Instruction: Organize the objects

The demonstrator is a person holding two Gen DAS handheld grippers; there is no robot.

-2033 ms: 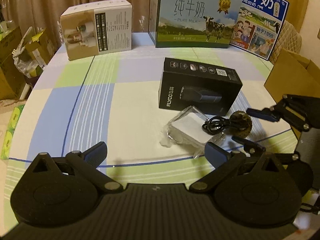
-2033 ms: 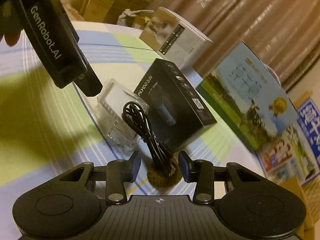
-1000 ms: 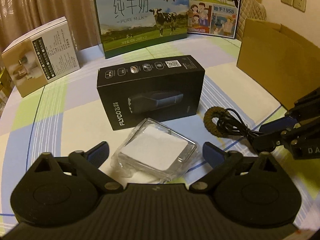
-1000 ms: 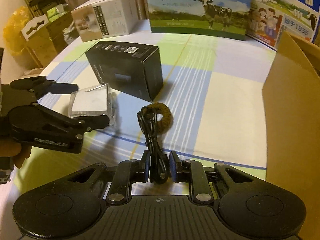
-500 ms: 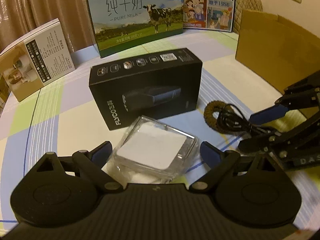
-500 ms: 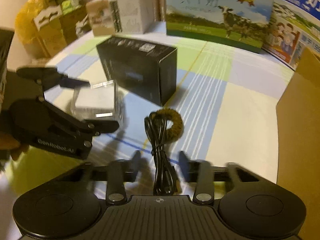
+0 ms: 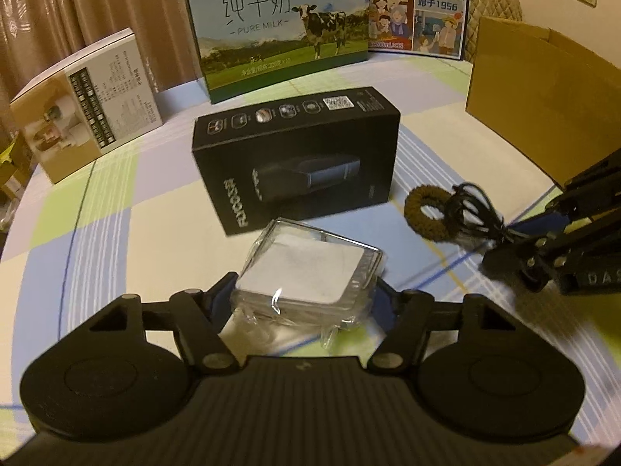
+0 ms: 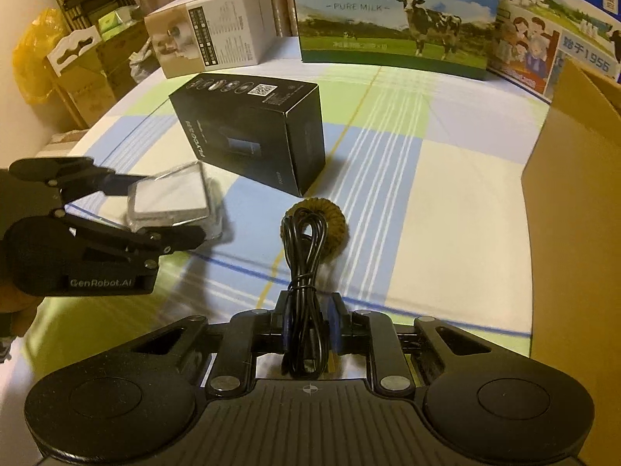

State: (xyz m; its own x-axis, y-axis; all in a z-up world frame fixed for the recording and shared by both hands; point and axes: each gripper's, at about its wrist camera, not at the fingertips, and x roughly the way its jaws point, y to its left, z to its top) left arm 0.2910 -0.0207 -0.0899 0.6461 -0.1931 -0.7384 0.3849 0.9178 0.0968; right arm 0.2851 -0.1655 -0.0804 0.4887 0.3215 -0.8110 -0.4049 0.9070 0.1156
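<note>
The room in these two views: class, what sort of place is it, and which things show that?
Most likely a room in a home, perhaps a dining area. Clues: a table under a checked cloth, curtains behind it, and household cartons such as the milk box standing on it.

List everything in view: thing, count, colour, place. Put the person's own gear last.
Shaver box: 1, black, table centre.
Clear plastic case: 1, transparent with white insert, in front of the shaver box, between the left fingers.
Cable: 1, black, bundled, clamped in the right fingers.
Braided ring: 1, brown, beside the cable's far end.
Milk cartons: 2, green-blue and blue, table's far edge.
White box: 1, far left.
Cardboard box: 1, brown, right.
Tablecloth: 1, checked blue, green, cream.
Left gripper: closing on the case.
Right gripper: shut on the cable.
</note>
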